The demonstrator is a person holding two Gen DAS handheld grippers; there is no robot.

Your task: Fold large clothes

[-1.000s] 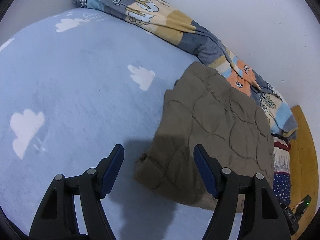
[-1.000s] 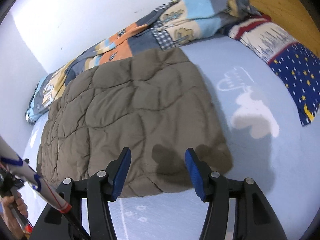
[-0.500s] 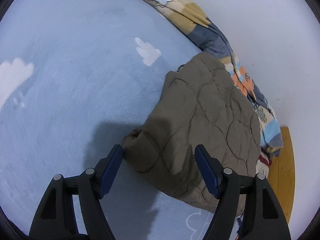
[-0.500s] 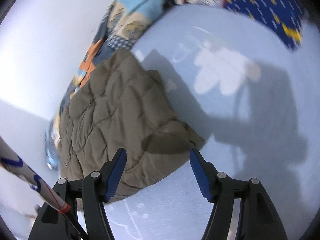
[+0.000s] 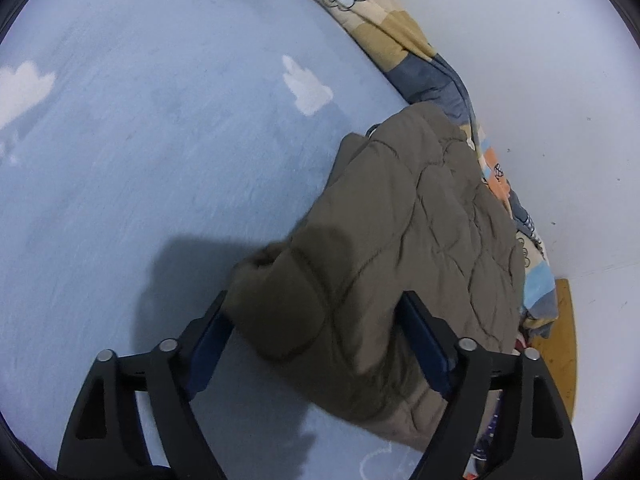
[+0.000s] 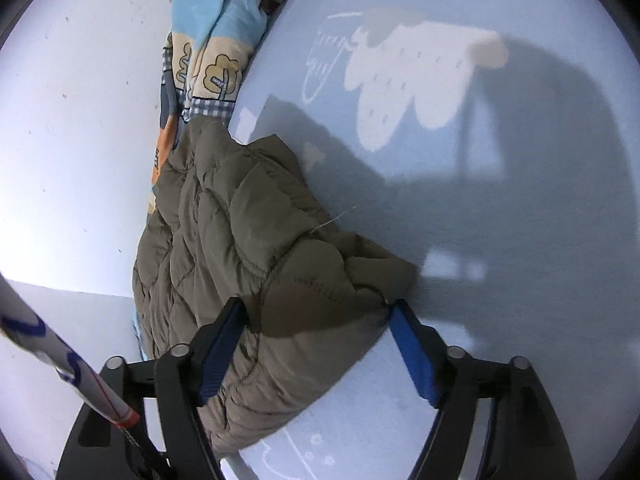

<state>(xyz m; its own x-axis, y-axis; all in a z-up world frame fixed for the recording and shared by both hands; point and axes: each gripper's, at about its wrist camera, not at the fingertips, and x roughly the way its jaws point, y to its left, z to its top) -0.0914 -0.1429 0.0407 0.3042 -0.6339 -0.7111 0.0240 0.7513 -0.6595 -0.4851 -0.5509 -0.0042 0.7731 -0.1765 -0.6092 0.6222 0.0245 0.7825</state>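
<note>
Quilted olive jacket [image 5: 404, 248] — folded, lying on the light-blue bed [image 5: 160, 140] beside a patterned blanket [image 5: 400, 36]. Left gripper [image 5: 316, 316] and right gripper [image 6: 316, 316] — jaws opening, each straddling a jacket corner, not clamping it.

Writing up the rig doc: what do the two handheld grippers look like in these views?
Both match: the left gripper and right gripper have black angular finger arms with triangular cut-outs, silver round pivot pins and flat blue pads. A white rod with blue markings and a red band crosses the right wrist view. No hands or sleeves show.
</note>
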